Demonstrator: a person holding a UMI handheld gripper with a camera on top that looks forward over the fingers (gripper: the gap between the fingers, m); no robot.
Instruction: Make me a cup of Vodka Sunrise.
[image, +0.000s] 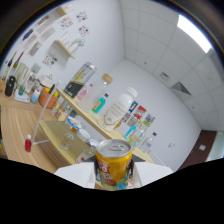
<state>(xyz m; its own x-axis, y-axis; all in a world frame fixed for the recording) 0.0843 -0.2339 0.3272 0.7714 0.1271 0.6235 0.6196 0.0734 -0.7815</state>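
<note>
Yellow and orange with a silver top, the drink can (114, 165) stands upright between the white fingers (75, 175) of the hand-held gripper (114, 176), which press on its two sides and hold it up. Its pull-tab lid faces the camera; the label print is too blurred to read. Beyond the can, the whole scene tilted, a wooden bench (20, 130) and a wooden shelf (95, 117) carry many bottles, among them a large white bottle (121, 106) and a small red-filled one (28, 145).
</note>
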